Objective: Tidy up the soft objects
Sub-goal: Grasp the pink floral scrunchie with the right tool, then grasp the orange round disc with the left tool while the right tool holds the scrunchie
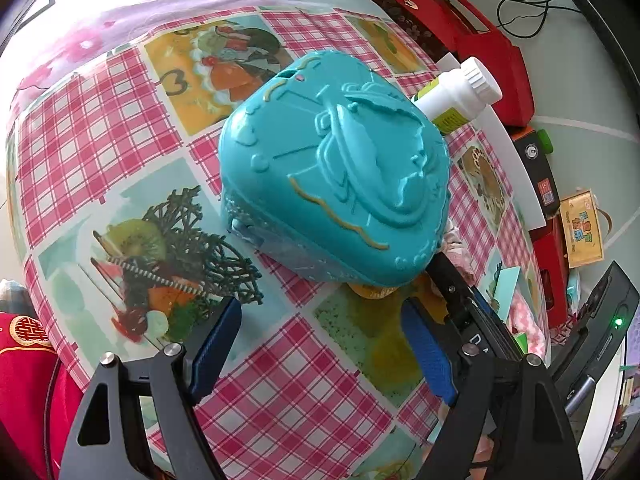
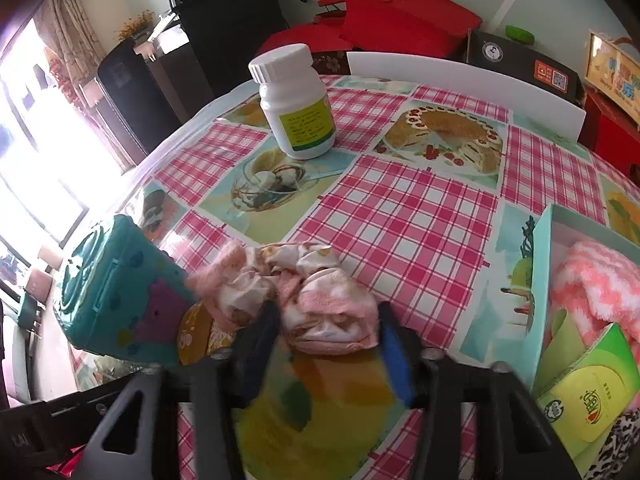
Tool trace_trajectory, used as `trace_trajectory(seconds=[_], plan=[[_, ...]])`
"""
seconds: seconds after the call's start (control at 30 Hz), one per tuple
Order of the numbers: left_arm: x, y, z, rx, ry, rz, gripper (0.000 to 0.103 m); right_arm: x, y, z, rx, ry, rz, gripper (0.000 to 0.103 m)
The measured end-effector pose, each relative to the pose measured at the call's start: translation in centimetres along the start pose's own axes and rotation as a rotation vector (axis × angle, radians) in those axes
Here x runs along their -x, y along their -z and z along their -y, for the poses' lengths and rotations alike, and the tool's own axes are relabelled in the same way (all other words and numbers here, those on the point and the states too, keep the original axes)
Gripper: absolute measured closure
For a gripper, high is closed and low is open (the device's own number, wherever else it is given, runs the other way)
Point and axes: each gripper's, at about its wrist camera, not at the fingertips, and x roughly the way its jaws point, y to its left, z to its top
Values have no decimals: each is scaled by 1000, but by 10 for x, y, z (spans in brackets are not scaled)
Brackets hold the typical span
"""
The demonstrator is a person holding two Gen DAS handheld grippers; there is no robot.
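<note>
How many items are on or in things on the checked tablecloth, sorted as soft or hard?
Soft: 2 (crumpled pink cloth; pink fluffy cloth in the box)
Hard: 4 (teal plastic case; white bottle; open pale-green box; green card packet)
Total: 6

Ahead of your left gripper [image 1: 320, 344] the checked tablecloth [image 1: 288, 380] is bare up to the teal plastic case [image 1: 332, 168], which blocks straight ahead. Open cloth runs left of the case. Behind it the white bottle [image 1: 460, 96] stands near the white board [image 1: 516, 160] along the far edge.

On your right side the crumpled pink cloth [image 2: 320, 304] fills the gap between the 2 fingers of the right gripper [image 2: 328, 344]. The teal case sits just left of it, the open teal box [image 2: 544, 280] with its fluffy pink item [image 2: 592, 280] close right. Beyond the cloth is a wide free patch up to the bottle.
</note>
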Motion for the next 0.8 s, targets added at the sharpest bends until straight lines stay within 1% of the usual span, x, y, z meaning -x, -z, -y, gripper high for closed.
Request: trace_trajectory(seconds=[0.03,0.1,0.17,0.23,0.37,0.7,0.8], plan=[[0,0,0,0,0,1,20,0,0,0,1,-2,1,62],[-1,-1,0,-1,-1,3,20,1,0,0,0,-6,2,72],[-1,-1,1,-5,0,5,20,2,0,2,-6,-6,1,76],[-1,-2,2,-10,1,6,20,3,1,4,-8,-5,-4,78],[0,-2,3,-12,2,10,20,8,3,7,-18,0,-2,85],[0,-1,10,-43,7,18,20,26,4,14,-34,17,16,87],[1,0,15,-52,6,33,20,30,5,17,-45,21,17,88]])
